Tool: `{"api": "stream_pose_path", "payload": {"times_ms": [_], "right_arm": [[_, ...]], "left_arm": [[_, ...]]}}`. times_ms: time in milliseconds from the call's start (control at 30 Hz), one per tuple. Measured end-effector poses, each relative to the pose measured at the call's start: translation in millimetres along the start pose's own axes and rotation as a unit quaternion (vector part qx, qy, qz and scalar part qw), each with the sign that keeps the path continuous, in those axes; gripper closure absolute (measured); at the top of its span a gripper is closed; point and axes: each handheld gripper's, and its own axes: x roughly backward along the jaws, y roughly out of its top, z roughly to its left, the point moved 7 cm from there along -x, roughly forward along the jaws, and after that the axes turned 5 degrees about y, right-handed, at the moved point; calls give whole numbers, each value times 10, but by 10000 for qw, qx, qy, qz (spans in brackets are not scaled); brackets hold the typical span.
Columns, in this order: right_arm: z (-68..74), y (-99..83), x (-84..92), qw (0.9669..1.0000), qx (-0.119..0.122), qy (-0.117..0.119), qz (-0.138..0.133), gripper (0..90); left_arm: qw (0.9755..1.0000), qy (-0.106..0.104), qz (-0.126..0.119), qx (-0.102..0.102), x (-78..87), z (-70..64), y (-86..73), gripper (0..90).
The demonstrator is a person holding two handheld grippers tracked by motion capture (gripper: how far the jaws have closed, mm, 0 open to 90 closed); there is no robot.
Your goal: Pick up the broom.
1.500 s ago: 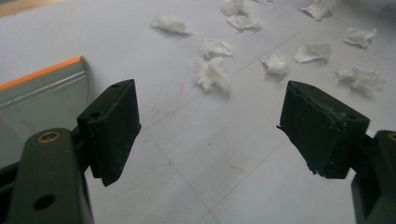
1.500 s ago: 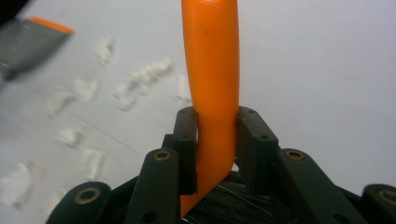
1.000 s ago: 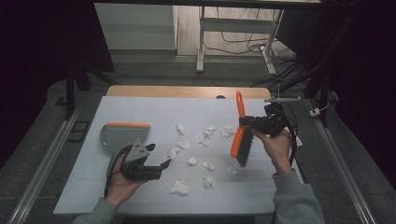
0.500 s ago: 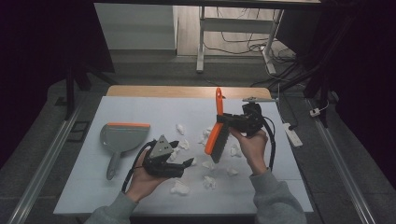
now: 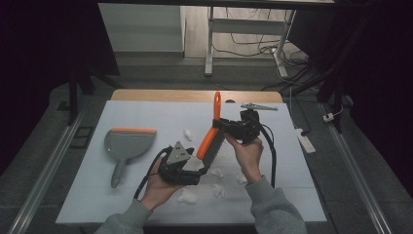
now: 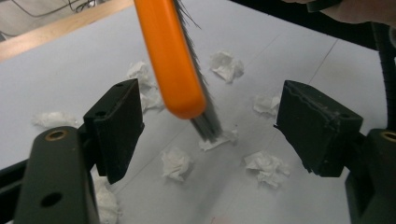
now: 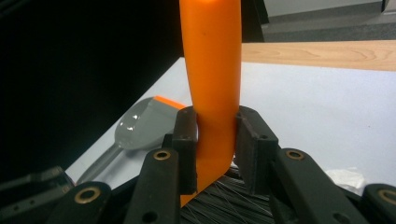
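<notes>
Table (image 5: 97, 195) pale in dark room; left tongs (image 6: 210, 126) wide, right tongs (image 7: 215, 144) gripping brush (image 7: 212, 70).

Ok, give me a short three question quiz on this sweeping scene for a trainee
1. What does the right claw clamp?
2. True or false: the left claw is shut on a crumpled white paper wad.
3. Where does the grey plastic dustpan with the orange edge lie: A, flat on the white table, left of the hands; B, in the left claw?

Key: 1. The orange-handled hand brush with dark bristles, by its handle. 2. False, its jaws stand open. 3. A.
</notes>
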Motion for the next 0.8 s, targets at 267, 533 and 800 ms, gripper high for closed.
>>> {"api": "stream_pose_path", "payload": {"times_ms": [267,533,800], "right_arm": [[58,-30,-32,9990,-206,235,-305,708],[125,-95,-108,9967,-426,507,-466,708],[197,-141,-143,9959,-453,592,-513,707]], "left_arm": [[9988,374,-116,281,-87,138,-25,268],[9974,354,-281,566,-230,254,-9,389],[9968,278,-370,653,-222,345,-21,711]]}}
